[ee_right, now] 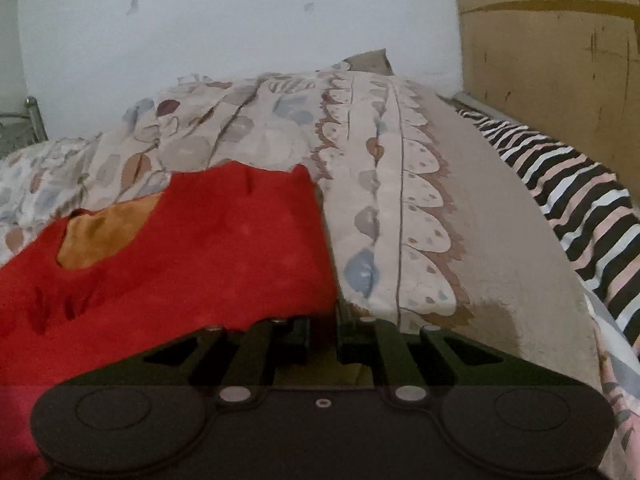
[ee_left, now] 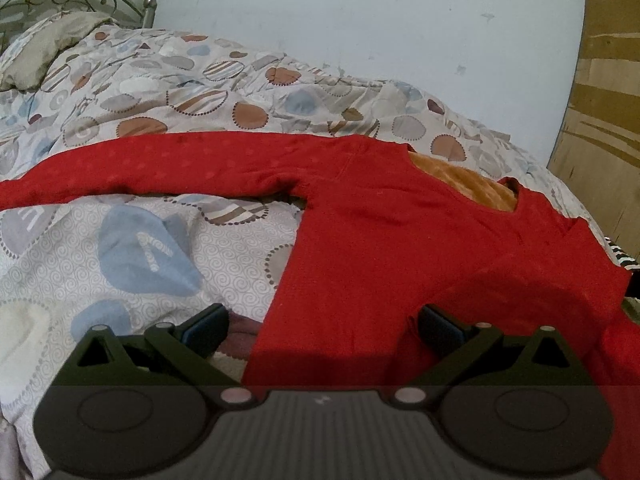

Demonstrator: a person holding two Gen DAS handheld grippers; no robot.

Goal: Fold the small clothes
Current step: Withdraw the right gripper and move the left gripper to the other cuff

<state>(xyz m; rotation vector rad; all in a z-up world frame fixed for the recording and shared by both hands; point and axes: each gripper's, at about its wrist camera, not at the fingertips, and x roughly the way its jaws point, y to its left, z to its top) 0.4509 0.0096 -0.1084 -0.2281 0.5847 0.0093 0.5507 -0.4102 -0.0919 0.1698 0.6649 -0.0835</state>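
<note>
I see the red shirt (ee_left: 400,248) spread on the patterned quilt (ee_left: 132,256), sleeve toward 9 o'clock. My left gripper (ee_left: 320,320) is released; my right gripper (ee_right: 322,336) pinches the shirt's edge.

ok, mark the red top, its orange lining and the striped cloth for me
red top (ee_left: 400,248), left wrist view, chest panel below the neckline
orange lining (ee_right: 104,236), right wrist view, inside the neck opening
striped cloth (ee_right: 580,196), right wrist view, middle of its black, pink and white stripes
</note>
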